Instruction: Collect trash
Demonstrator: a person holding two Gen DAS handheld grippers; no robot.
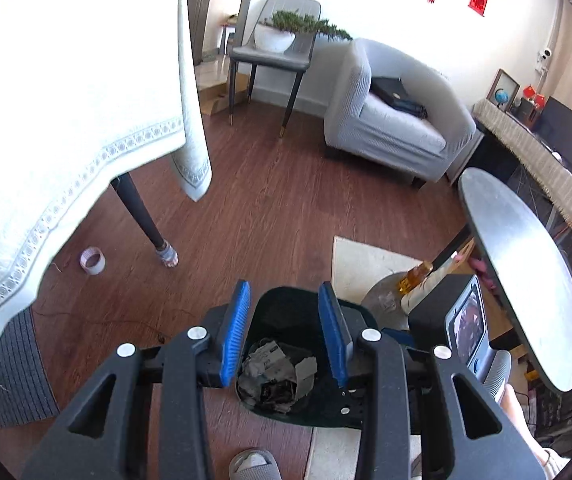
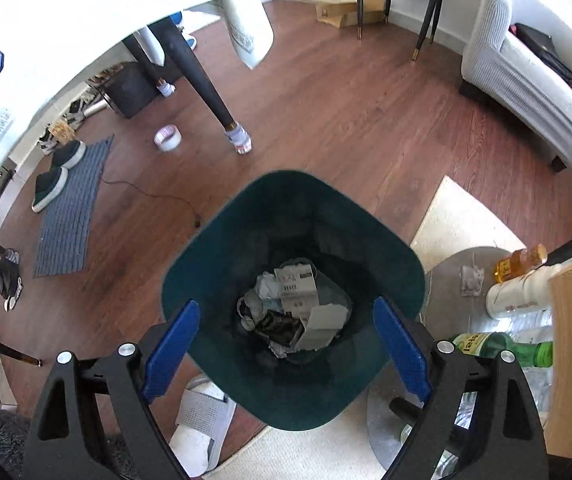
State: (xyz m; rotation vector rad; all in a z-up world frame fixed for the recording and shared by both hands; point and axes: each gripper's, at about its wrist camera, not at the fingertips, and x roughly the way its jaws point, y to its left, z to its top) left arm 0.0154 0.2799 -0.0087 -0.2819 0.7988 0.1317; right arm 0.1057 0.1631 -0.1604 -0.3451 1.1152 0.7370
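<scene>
We look down on a dark green trash bin [image 2: 294,300] standing on the wooden floor [image 2: 326,120], its corner over a cream rug [image 2: 462,216]. Crumpled paper and torn card [image 2: 298,304] lie heaped at its bottom. Our right tool [image 2: 286,344] hangs over the bin's mouth with its blue pads [image 2: 174,344] spread wide apart and nothing between them. Our left tool [image 1: 284,332] also sits above the bin [image 1: 286,320], its pads [image 1: 236,332] parted more narrowly and gripping nothing; the trash [image 1: 274,376] shows in the gap below. A roll of tape [image 2: 168,138] lies on the floor at about ten o'clock from the bin, near the leg of the cloth-covered bench [image 2: 202,76]. At three o'clock, bottles [image 2: 518,266] stand just beside the bin.
</scene>
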